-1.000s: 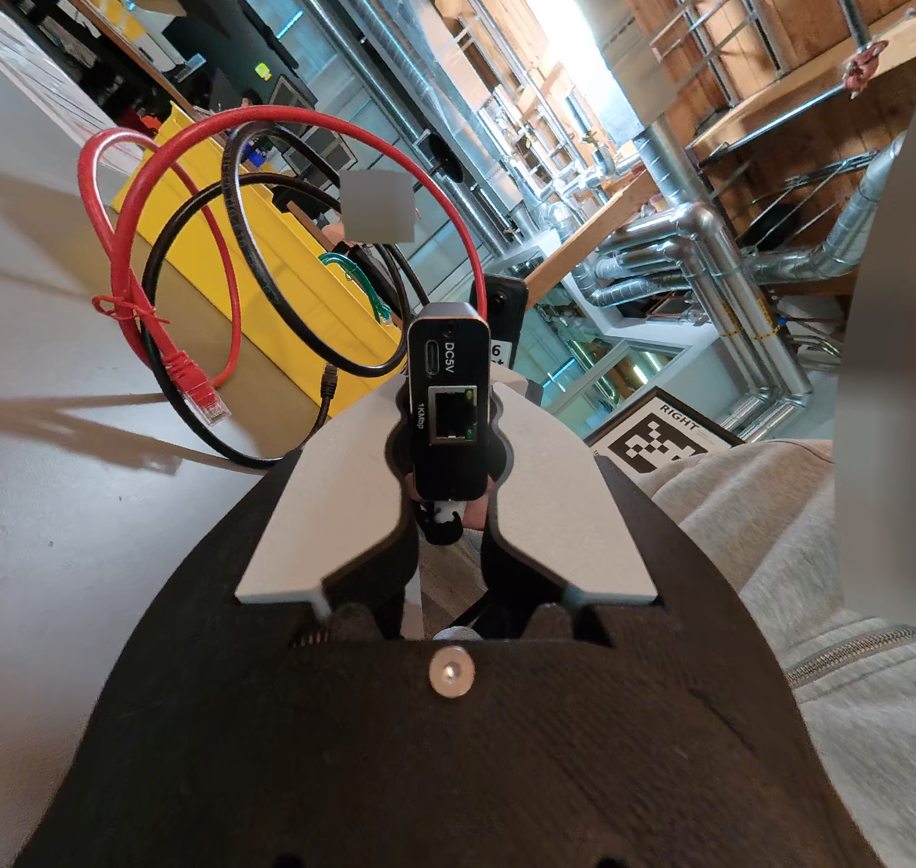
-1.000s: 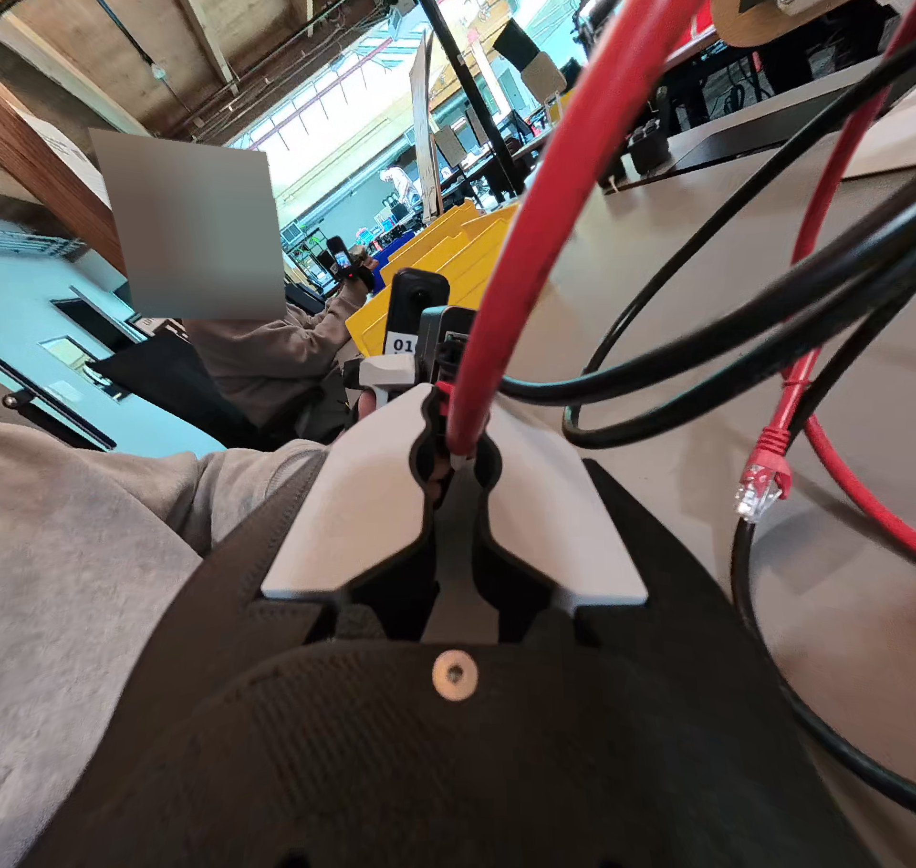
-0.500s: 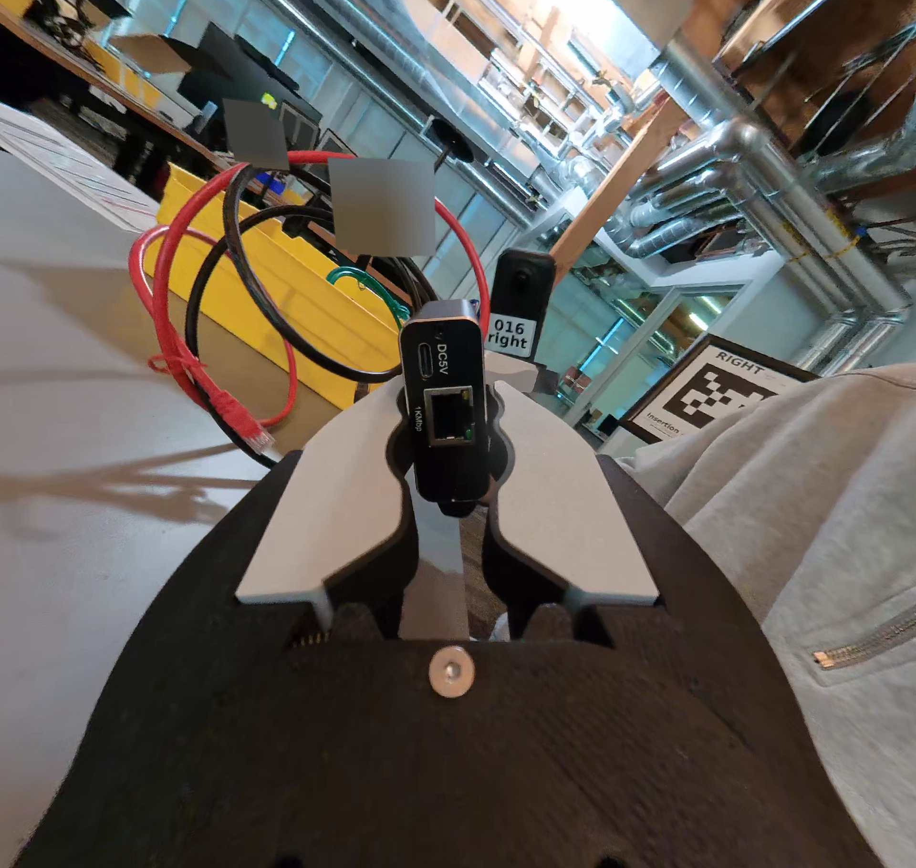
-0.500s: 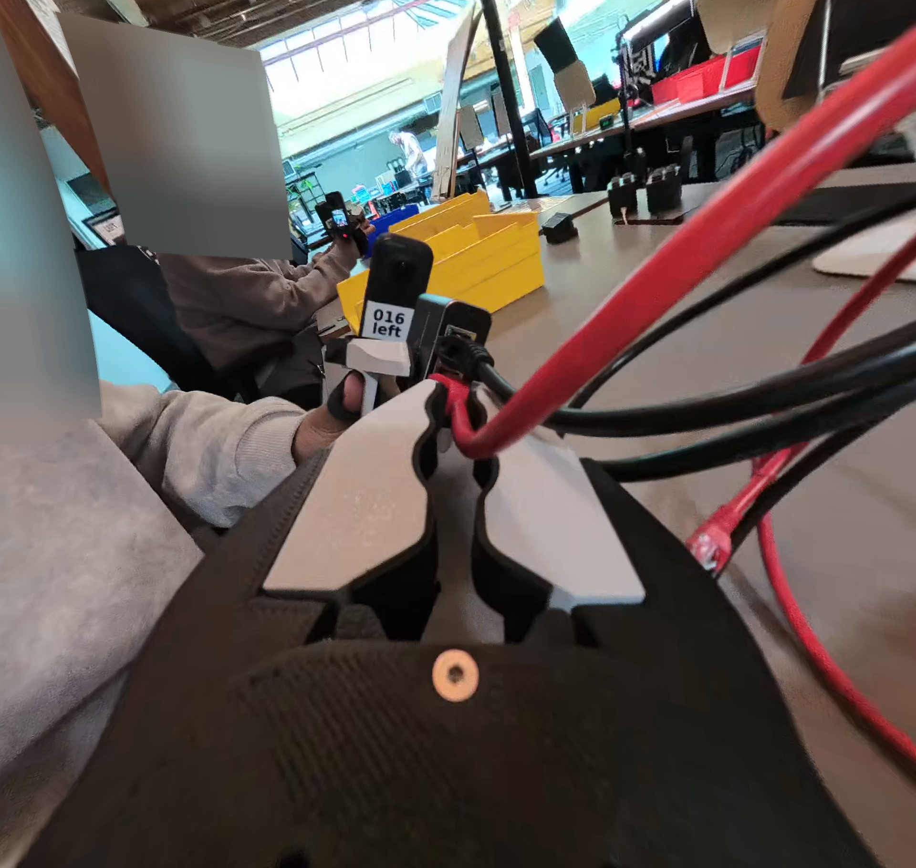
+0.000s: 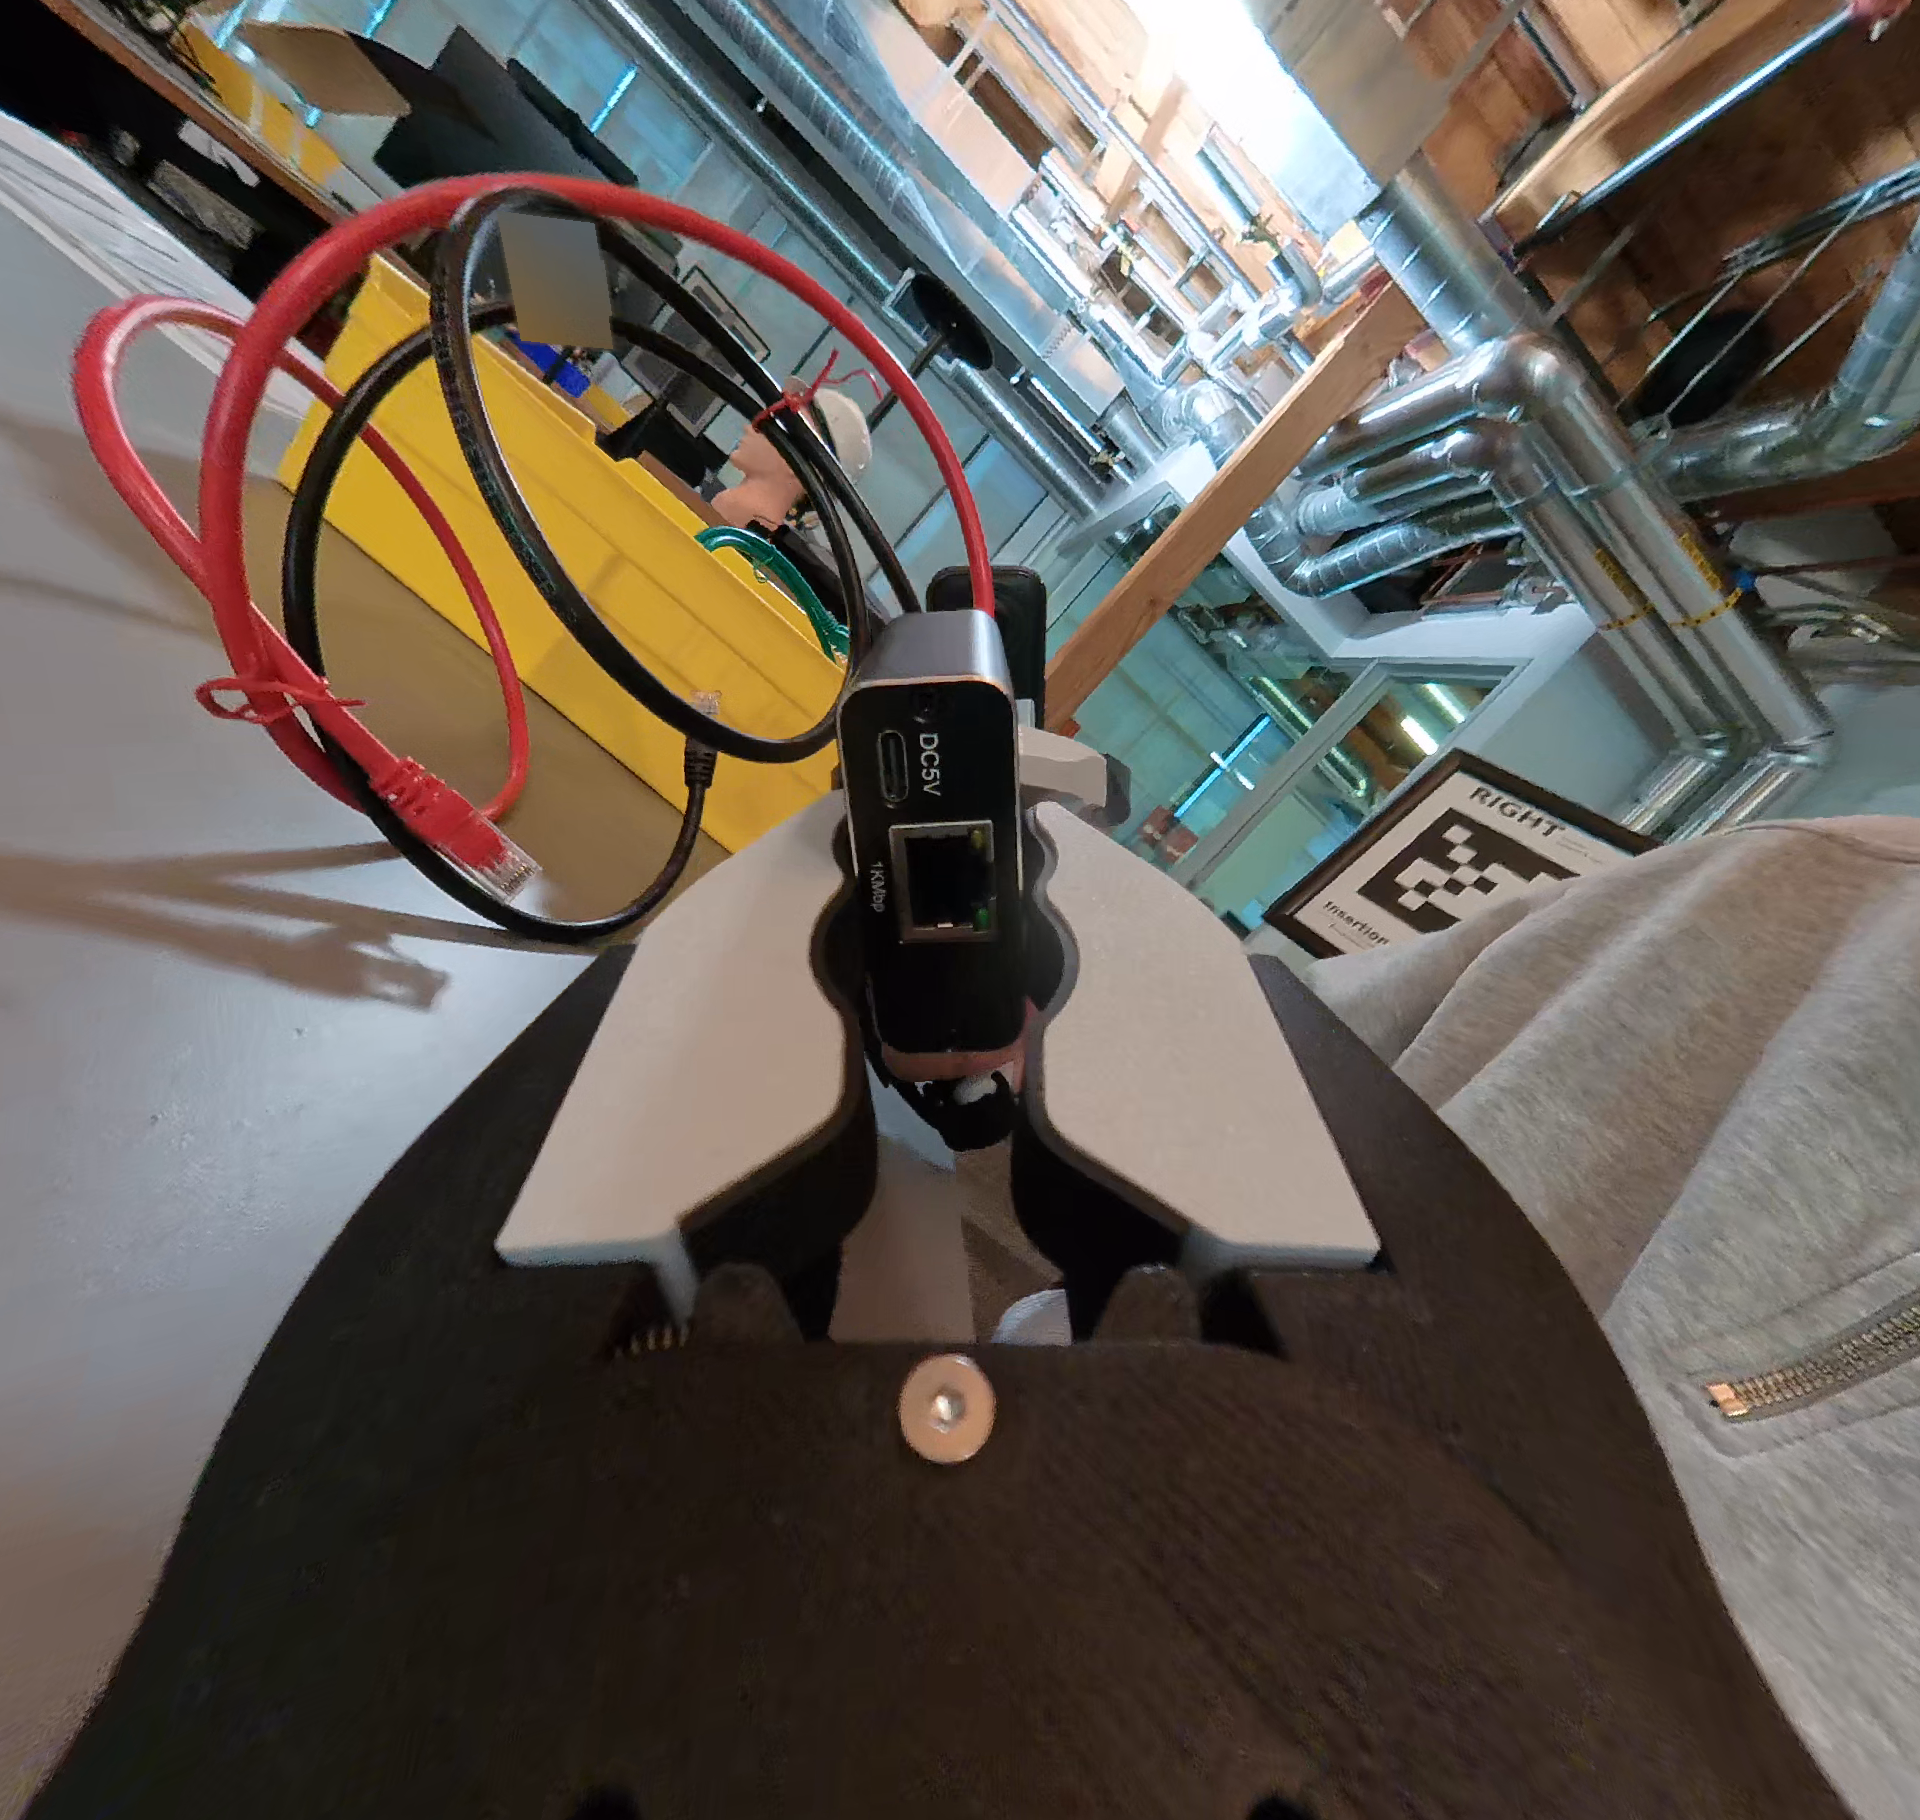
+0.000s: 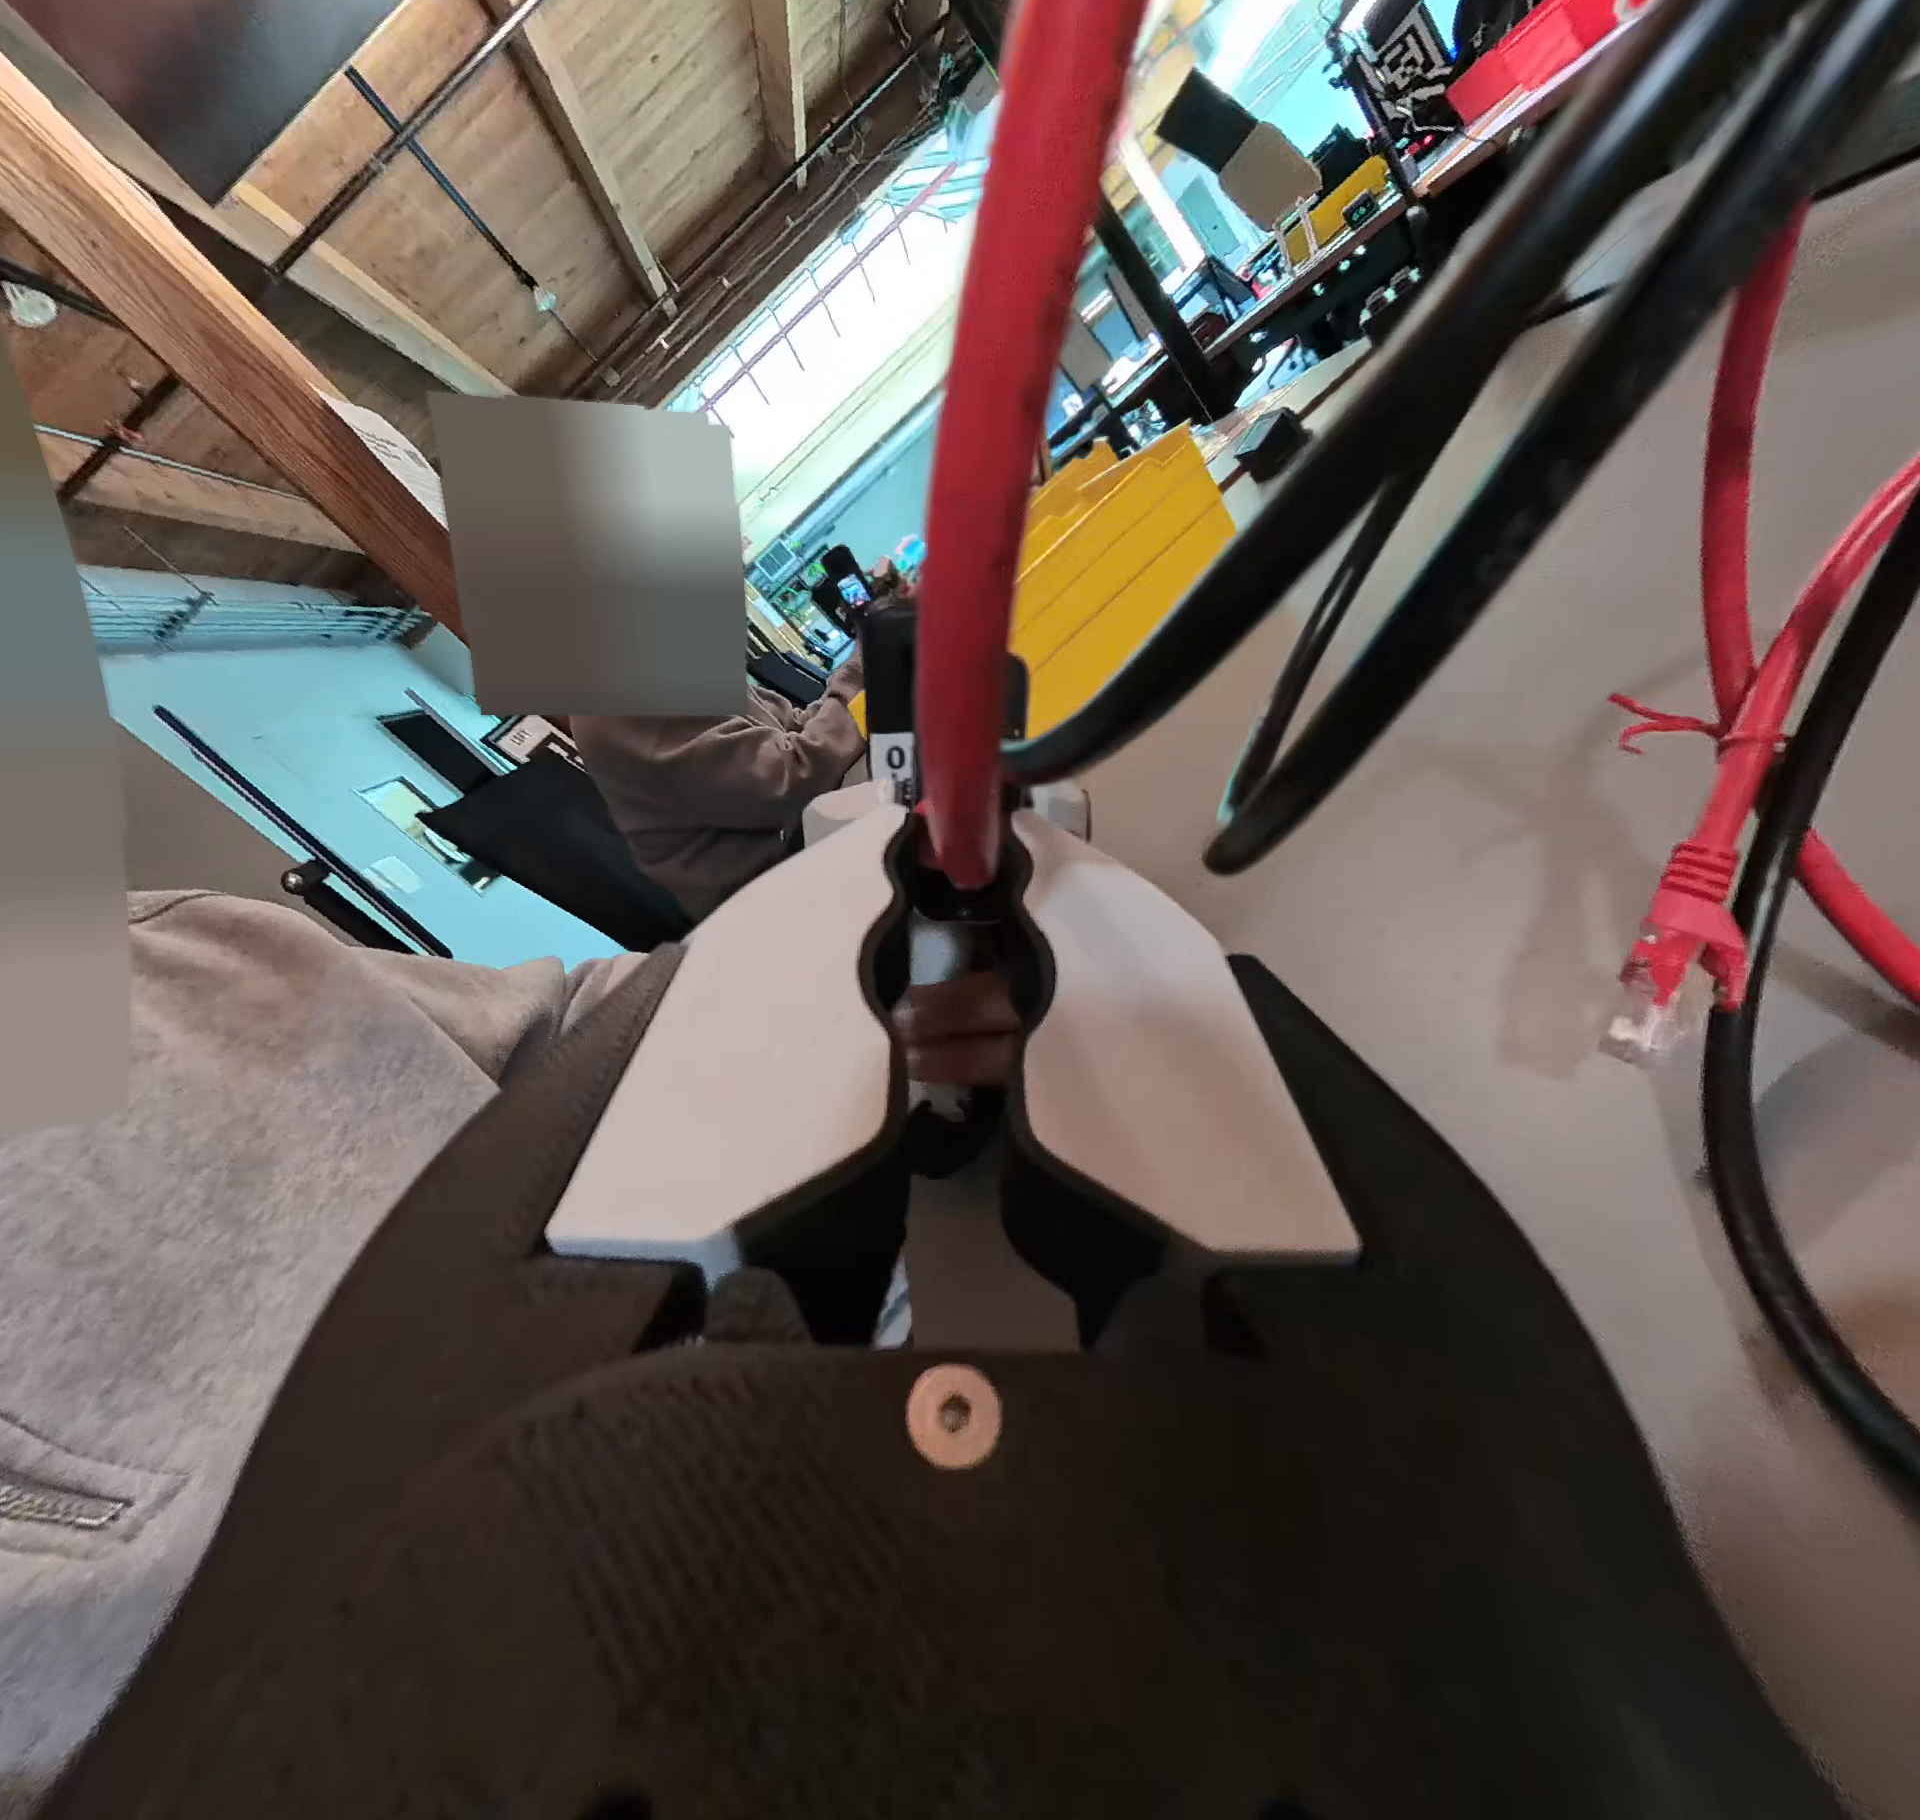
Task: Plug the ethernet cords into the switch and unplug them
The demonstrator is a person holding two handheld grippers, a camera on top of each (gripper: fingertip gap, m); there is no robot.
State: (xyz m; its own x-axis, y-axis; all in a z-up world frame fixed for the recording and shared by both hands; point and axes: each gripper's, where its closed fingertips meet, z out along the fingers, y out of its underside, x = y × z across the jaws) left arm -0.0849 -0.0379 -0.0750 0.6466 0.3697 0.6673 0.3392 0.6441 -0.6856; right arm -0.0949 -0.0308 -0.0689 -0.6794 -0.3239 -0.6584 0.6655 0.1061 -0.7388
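The left gripper (image 5: pixel 940 939) is clamped on the switch (image 5: pixel 930 835), a small dark device held upright between the two grey fingers (image 5: pixel 727 1043), its end face turned toward the camera. That face carries a small oval socket above and a square network port with a lit green indicator below; this port is unoccupied. The right gripper (image 6: pixel 961 897) is clenched on the red ethernet cord (image 6: pixel 987 420) close to its near end, and the cord rises steeply out of the jaw tips. In the left wrist view the red ethernet cord (image 5: pixel 623 212) arcs up from behind the switch, loops over and runs down toward the grey table (image 5: pixel 156 1043). Its free red plug (image 5: pixel 457 825) hangs just above the table, unconnected, and a thin red tie (image 5: pixel 260 705) binds the loop a little higher up. The black cord (image 5: pixel 478 482) forms two loops inside the red one and ends in a small black plug (image 5: pixel 698 762), also hanging free. Whether any plug is seated in the far side of the switch cannot be determined from either view. A yellow bin (image 5: pixel 582 544) stands on the table behind the loops, with a green cord (image 5: pixel 769 565) beside it. A grey sleeve (image 5: pixel 1662 1147) fills the right edge of the left wrist view.
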